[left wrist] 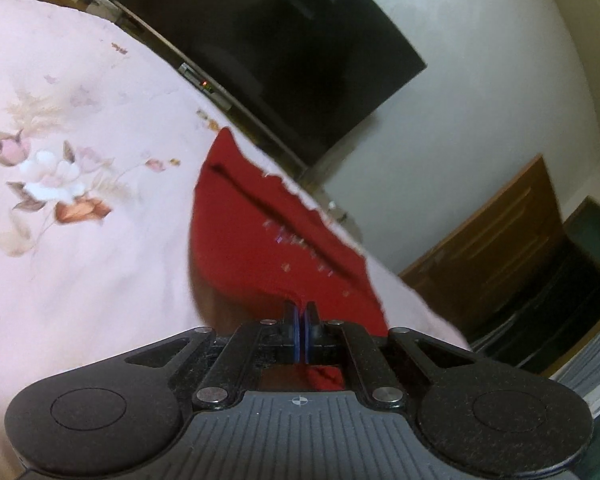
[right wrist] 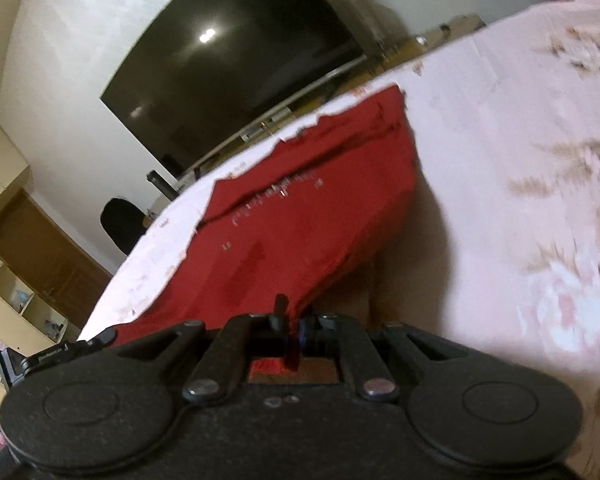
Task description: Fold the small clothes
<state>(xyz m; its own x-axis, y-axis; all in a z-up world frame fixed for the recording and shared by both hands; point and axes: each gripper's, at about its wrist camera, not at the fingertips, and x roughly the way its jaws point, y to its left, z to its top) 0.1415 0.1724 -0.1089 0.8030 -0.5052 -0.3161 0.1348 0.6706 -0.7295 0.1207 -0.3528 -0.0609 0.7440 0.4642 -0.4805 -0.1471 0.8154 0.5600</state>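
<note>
A small red garment (left wrist: 260,240) with sparkly specks and a dark seam lies on a pink floral bedsheet (left wrist: 80,260). My left gripper (left wrist: 301,312) is shut on the garment's near edge, which is lifted off the sheet. In the right wrist view the same red garment (right wrist: 300,216) stretches away from me. My right gripper (right wrist: 292,316) is shut on its other near corner, also raised above the sheet (right wrist: 500,160). Red cloth shows bunched behind both pairs of fingers.
A large dark TV (left wrist: 268,48) hangs on the white wall beyond the bed, above a low console. Wooden cabinets (left wrist: 500,240) stand to the side. In the right wrist view a black chair (right wrist: 122,220) and open shelves (right wrist: 16,292) stand past the bed edge.
</note>
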